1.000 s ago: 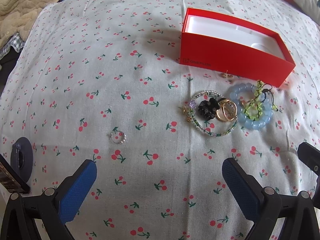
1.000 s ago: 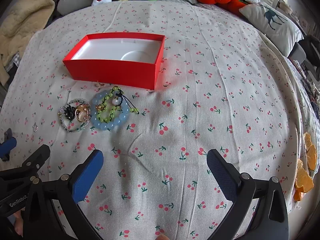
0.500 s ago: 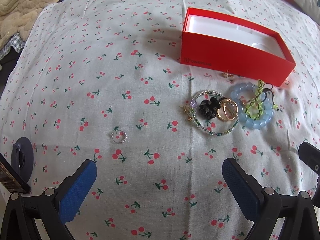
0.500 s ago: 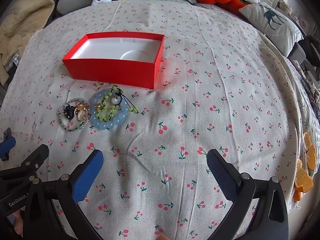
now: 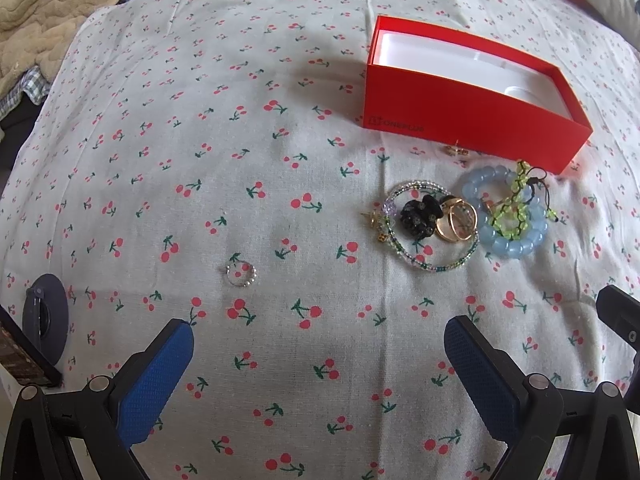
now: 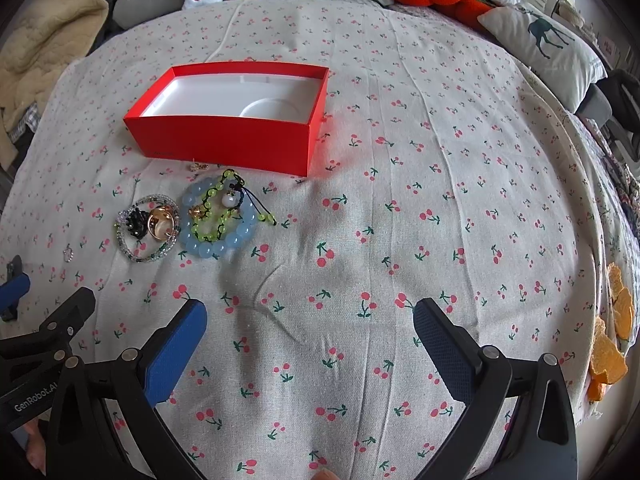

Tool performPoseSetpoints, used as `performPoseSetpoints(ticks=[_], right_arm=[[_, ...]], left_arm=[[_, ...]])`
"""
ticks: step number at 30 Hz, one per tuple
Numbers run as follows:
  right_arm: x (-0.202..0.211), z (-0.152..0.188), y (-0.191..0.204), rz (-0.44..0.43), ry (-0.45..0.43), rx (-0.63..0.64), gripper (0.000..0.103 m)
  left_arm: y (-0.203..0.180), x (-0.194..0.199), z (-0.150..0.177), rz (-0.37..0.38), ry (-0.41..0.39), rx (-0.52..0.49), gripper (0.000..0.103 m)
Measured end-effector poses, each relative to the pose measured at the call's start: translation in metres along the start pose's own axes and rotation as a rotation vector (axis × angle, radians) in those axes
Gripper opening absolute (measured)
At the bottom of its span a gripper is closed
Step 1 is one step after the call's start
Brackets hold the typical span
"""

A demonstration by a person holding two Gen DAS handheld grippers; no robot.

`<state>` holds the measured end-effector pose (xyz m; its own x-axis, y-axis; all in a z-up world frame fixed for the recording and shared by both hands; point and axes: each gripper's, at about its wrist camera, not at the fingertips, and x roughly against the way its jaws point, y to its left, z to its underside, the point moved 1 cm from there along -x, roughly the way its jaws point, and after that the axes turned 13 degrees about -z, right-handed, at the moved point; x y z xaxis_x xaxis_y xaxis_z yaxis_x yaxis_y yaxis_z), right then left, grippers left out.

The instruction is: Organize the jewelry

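Cloth (image 5: 280,160): woven cotton with a small red cherry print, lightly creased, spread over a bed.
Box (image 5: 472,120): open red cardboard rectangle with a smooth white moulded liner that has a round recess; nothing lies in it.
Blue bracelet (image 5: 520,240): ring of round, translucent pale-blue beads, lying flat just in front of the box.
Green bracelet (image 5: 510,216): knotted black cord strung with small lime beads, draped across the blue bracelet.
Seed-bead bracelet (image 5: 430,264): thin loop of tiny clear and green beads, touching the blue bracelet on its left.
Gold rings (image 5: 458,222): two shiny metal hoops, overlapping, inside the seed-bead loop.
Black clip (image 5: 420,218): small, knobbly and dark, against the gold rings.
Earring (image 5: 456,151): tiny gold piece by the box's front wall.
Small ring (image 5: 241,275): thin silver loop partly set with tiny beads, alone, well left of the pile.
Left gripper (image 5: 318,344): blue textured pads on black arms, spread wide, holding nothing, above bare cloth near the jewelry.
Right gripper (image 6: 310,324): same blue pads, spread wide, empty, over bare cloth right of the pile.
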<state>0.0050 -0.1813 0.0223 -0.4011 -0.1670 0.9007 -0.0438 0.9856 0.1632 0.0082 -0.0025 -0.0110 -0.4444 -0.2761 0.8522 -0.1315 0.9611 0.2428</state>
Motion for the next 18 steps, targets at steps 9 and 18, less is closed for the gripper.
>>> performPoseSetpoints(ticks=[9, 18], right_arm=[[-0.001, 0.0, -0.001, -0.027, 0.042, -0.03, 0.103], [0.0, -0.023, -0.008, -0.057, 0.023, -0.055, 0.103]], left_arm=[[0.002, 0.002, -0.005, 0.007, -0.001, -0.016, 0.103], [0.001, 0.008, -0.026, -0.001, -0.002, -0.095, 0.103]])
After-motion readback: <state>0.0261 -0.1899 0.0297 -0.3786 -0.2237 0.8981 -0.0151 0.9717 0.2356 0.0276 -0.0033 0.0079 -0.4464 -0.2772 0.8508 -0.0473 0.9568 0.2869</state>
